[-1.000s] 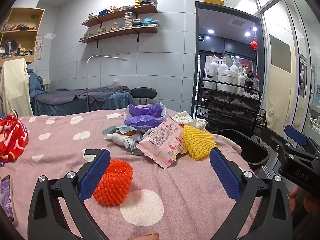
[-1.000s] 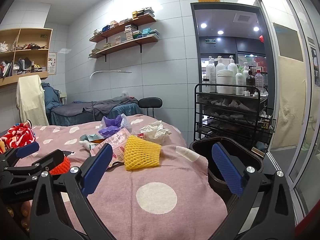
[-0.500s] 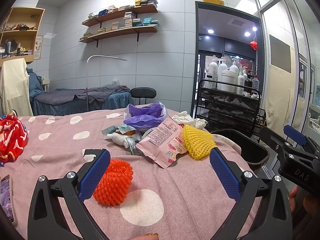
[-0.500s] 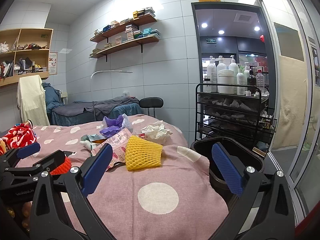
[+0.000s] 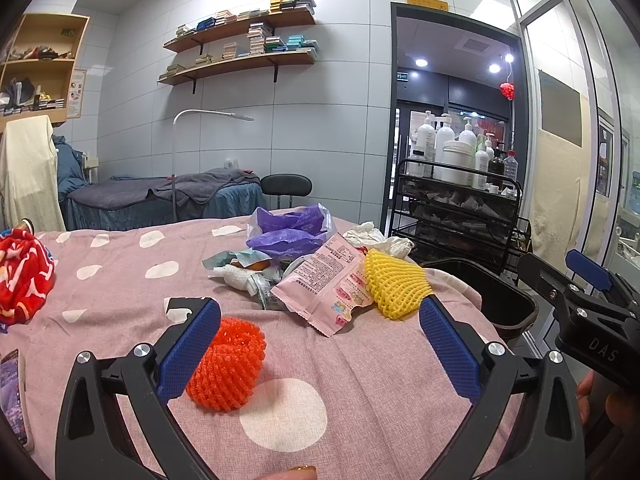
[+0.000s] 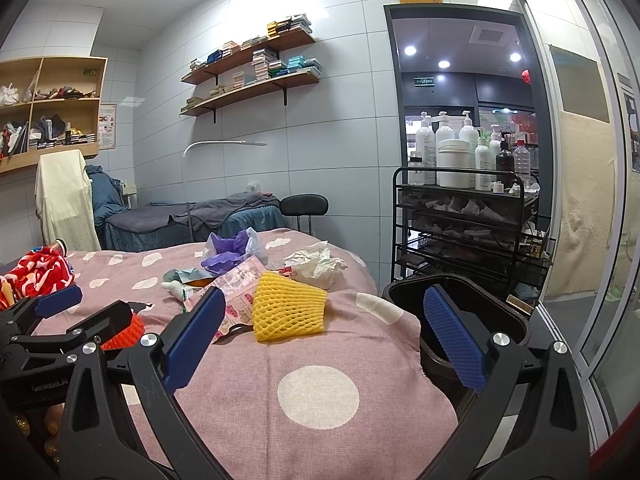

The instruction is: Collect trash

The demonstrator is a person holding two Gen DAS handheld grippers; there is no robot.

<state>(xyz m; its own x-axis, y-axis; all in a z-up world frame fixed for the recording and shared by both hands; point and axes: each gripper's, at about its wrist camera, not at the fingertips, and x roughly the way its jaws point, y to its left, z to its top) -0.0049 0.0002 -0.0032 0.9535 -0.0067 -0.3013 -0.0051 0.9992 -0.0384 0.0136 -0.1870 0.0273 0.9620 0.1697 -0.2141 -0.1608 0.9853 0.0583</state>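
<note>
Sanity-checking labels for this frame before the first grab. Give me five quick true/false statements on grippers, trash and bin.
1. Both grippers are open and hold nothing. True: the left gripper and the right gripper each stand with jaws wide apart.
2. The orange foam net already lies in the bin. False: it sits on the pink spotted bedspread, beside the left gripper's left finger.
3. The yellow foam net lies on the bedspread near the pink snack wrapper. True.
4. The black bin stands at the left end of the bed. False: it stands off the right edge, by the black trolley.
5. A crumpled white tissue lies behind the yellow net. True.
</note>
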